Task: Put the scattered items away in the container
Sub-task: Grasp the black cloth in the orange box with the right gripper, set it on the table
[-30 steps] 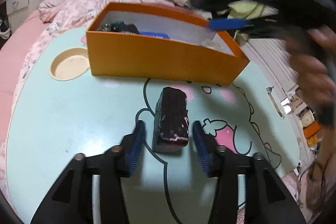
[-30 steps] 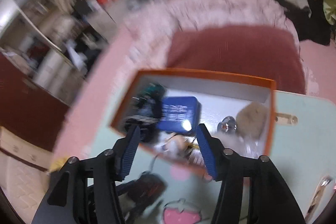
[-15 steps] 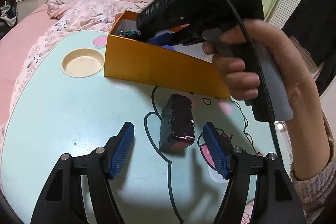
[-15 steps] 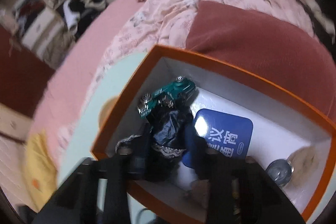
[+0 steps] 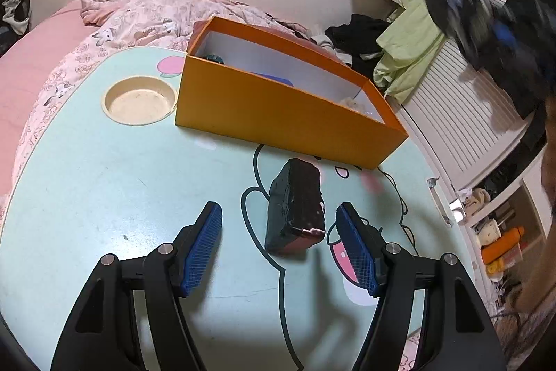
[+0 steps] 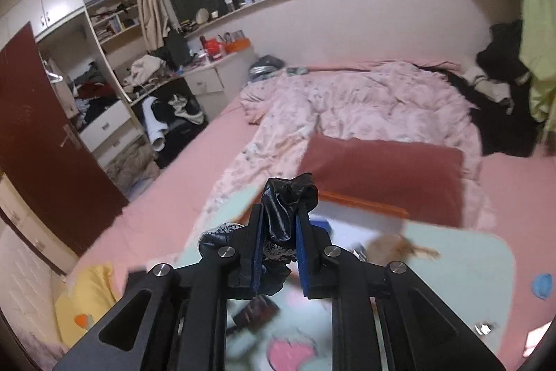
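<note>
An orange box stands on the mint table; a green toy and a blue card show inside it. A dark block with a red end lies in front of the box. My left gripper is open, low over the table, its pads either side of the block's near end without touching it. My right gripper is shut on a black crumpled cloth with lace trim, lifted above the box. It shows as a blur at the upper right of the left wrist view.
A round recessed cup holder is left of the box. A bed with a pink quilt and a dark red pillow lies beyond the table. A small blue item lies at the table's right edge.
My right gripper reached into the box, closed on the black cloth and lifted it up and away. My left gripper opened wider and drew back from the block.
</note>
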A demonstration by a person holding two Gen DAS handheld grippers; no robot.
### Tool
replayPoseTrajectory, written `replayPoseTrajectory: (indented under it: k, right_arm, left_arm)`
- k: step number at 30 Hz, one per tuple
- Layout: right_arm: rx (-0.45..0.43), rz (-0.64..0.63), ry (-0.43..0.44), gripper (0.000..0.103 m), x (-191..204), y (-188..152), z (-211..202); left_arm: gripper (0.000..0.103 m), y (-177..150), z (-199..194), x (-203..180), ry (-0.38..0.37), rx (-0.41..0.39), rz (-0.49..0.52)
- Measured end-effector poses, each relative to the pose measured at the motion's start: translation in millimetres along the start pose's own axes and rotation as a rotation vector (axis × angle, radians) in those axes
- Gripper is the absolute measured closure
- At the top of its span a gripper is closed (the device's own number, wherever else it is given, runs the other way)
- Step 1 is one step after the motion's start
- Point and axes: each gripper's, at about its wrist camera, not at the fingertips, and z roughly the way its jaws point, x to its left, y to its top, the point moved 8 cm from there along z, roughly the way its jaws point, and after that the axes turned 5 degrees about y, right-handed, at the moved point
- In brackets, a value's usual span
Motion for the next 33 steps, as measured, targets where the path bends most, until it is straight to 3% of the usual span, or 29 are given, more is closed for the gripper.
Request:
replayPoseTrajectory:
  k: [4, 8, 10, 14, 15, 16, 17, 20, 23, 27, 30, 33]
  right_arm:
    - [0.114, 0.118, -0.032, 0.083, -28.9, -79.8, 18.7]
    - [0.187, 0.202, -0.063, 0.080, -49.8, -142.7, 46.5]
    - [0.189, 0.205, -0.104, 0.067, -53.6, -160.8, 51.6]
    - [0.088, 0.196, -0.173, 0.050, -48.2, -161.1, 36.9]
    - [0.049, 0.182, -0.215, 0.038, -50.8, -159.1, 28.3]
    - [0.005, 0.165, -0.254, 0.027, -53.3, -155.5, 16.2]
    - [-0.038, 0.150, -0.262, 0.025, -54.7, -152.4, 4.5]
    - [-0.092, 0.168, -0.248, 0.024, -60.3, -141.7, -15.8]
    - [-0.111, 0.239, -0.225, 0.024, -75.8, -142.8, -25.9]
    - [-0.117, 0.314, -0.216, 0.024, -92.0, -150.5, -28.1]
    - [-0.123, 0.322, -0.205, 0.024, -89.5, -149.9, -27.8]
    - [-0.118, 0.313, -0.206, 0.024, -86.4, -148.4, -25.8]
  left_arm:
    - [0.034, 6.4, 0.3, 0.5, -0.016, 0.012, -0.020]
    - [0.034, 38.4, -13.7, -17.8, -0.054, -0.011, 0.034]
    - [0.034, 66.0, -17.1, -31.5, -0.053, -0.026, 0.068]
    - [0.035, 113.3, 3.3, -70.7, 0.000, 0.007, 0.193]
    - [0.035, 118.9, 12.6, -81.9, -0.007, 0.032, 0.231]
    - [0.035, 122.0, 29.1, -96.6, -0.016, 0.094, 0.284]
    - [0.035, 120.6, 44.6, -105.8, -0.016, 0.158, 0.310]
    - [0.037, 110.6, 89.7, -118.1, -0.041, 0.349, 0.281]
    - [0.042, 100.7, 121.6, -118.9, -0.030, 0.450, 0.221]
    - [0.062, 85.9, 145.4, -111.2, 0.051, 0.494, 0.232]
    - [0.070, 85.3, 148.4, -107.3, 0.020, 0.473, 0.198]
    - [0.086, 95.0, 135.0, -107.7, -0.034, 0.439, 0.181]
